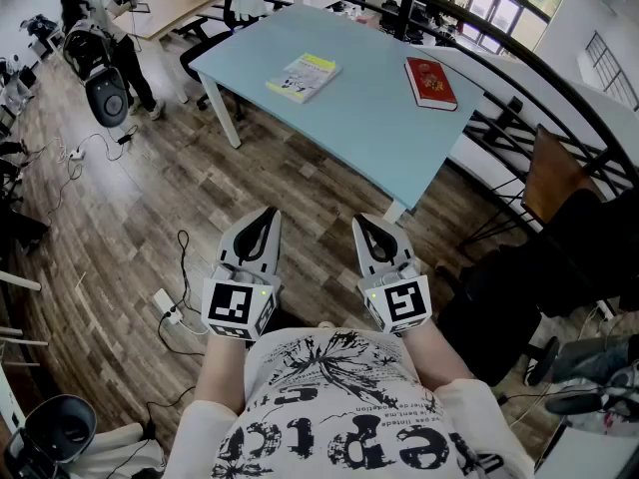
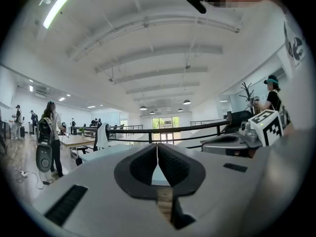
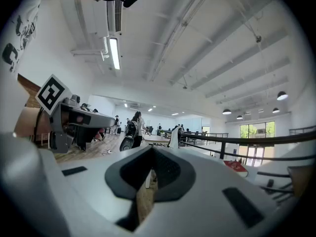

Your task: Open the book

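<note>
Two closed books lie on the light blue table (image 1: 379,128): a white and yellow book (image 1: 303,77) toward the left and a red book (image 1: 430,83) toward the right. The red book (image 3: 236,166) also shows in the right gripper view. My left gripper (image 1: 268,215) and right gripper (image 1: 363,223) are held level side by side close to my body, over the wooden floor and well short of the table. Both are shut with nothing between the jaws, as the left gripper (image 2: 157,147) and right gripper (image 3: 151,150) views show.
A person (image 1: 100,28) stands at far left beside a black and white machine (image 1: 105,93). Cables and a power strip (image 1: 165,305) lie on the floor at left. A black railing (image 1: 559,88) curves behind the table, with dark chairs (image 1: 559,238) at right.
</note>
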### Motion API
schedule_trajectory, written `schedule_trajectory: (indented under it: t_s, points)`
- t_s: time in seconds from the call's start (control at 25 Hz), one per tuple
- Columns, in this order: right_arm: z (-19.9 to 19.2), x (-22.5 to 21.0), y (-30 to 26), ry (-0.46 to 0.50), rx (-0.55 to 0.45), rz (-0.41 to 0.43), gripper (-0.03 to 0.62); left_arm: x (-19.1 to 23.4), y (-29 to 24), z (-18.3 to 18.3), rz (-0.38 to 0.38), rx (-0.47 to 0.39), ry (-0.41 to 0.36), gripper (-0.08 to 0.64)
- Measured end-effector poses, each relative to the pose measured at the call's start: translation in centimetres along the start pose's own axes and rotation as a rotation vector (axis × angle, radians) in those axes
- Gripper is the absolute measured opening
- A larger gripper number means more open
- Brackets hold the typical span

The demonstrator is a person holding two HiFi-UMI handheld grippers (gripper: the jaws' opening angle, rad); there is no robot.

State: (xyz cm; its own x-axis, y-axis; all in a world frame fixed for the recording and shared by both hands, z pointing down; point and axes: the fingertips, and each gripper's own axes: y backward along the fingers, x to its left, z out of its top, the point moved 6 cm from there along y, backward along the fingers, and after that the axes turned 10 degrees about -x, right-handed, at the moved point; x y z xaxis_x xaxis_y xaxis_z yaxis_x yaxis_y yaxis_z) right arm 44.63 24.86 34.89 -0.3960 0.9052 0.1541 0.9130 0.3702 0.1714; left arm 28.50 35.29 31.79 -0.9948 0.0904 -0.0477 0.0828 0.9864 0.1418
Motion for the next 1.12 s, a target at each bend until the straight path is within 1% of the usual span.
schedule_trajectory:
  t_s: [0.36, 0.6, 0.72, 0.84, 1.12]
  points:
    - [-0.4, -0.5, -1.9, -0.009, 0.027, -0.006, 0.009, 1.5, -1.5, -0.7, -0.007, 0.021, 0.018, 0.021]
    - [-2.8, -0.3, -4.6, -0.086, 0.041, -0.072, 0.011, 4.3, -2.4, -2.9, -0.029, 0.06, 0.029, 0.021]
    - [-3.8, 0.6, -7.4, -0.083, 0.063, -0.095, 0.011, 7.5, -3.1, -3.8, -0.042, 0.07, 0.04, 0.021]
    - [-4.2, 1.4, -11.3, -0.08, 0.081, -0.128, 0.011, 11.7, -4.6, -4.2, -0.062, 0.076, 0.056, 0.021]
    - [-5.4, 3.9, -20.6, -0.069, 0.112, -0.221, 0.011, 22.0, -7.5, -5.1, -0.137, 0.096, 0.072, 0.021]
